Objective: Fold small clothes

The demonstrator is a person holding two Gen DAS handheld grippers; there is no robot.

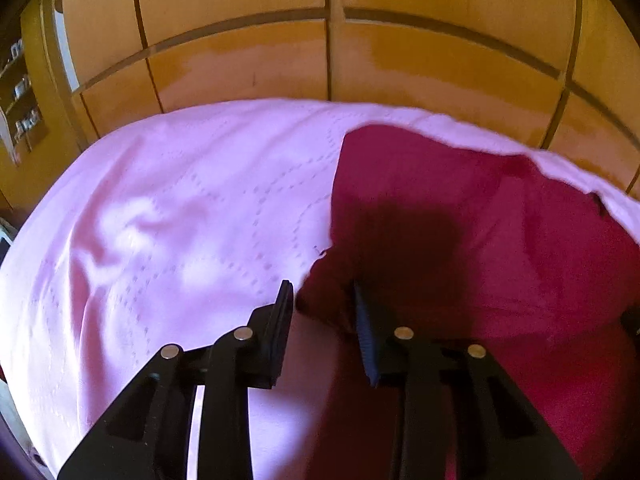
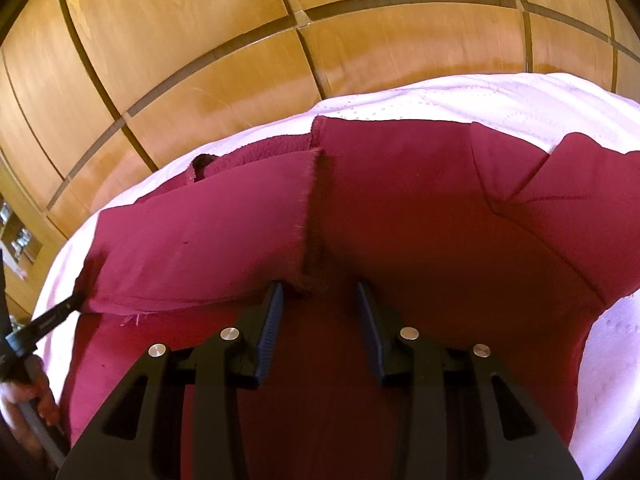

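Maroon garment (image 2: 400, 208) spread flat on pale pink quilted bedspread (image 1: 160, 220), wooden panelled wardrobe doors (image 1: 240, 60) behind. Left gripper (image 1: 322, 312) angled down at garment's left edge – jaws partly open, a bunched dark corner of fabric sitting between the fingers, pads not visibly pressing on it; can't tell for certain whether the right-hand pad touches cloth. Pink bedspread under the left finger, maroon cloth under the right. Right gripper (image 2: 320, 304) also angled down over the middle of the garment – jaws partly open, gap clear across most of its width, frayed bottom end of a folded-over flap lying just ahead of the left finger, near or touching its tip, not clamped. Folded flap (image 2: 200, 232) laid across the garment's left part, raw fringed edge running from the far hem down toward the right gripper's jaws. Small loop of fabric (image 2: 202, 164) standing up near the far edge. On the right, a sleeve-like panel (image 2: 568, 168) lying folded inward, creases radiating below it. Seen from right wrist view: left gripper's finger at the garment's left corner, hand (image 2: 28, 396) on its handle at frame edge. Shadow of gripper cast on the cloth in left wrist view. Shelf with small items (image 1: 20, 92) far left, blurred.
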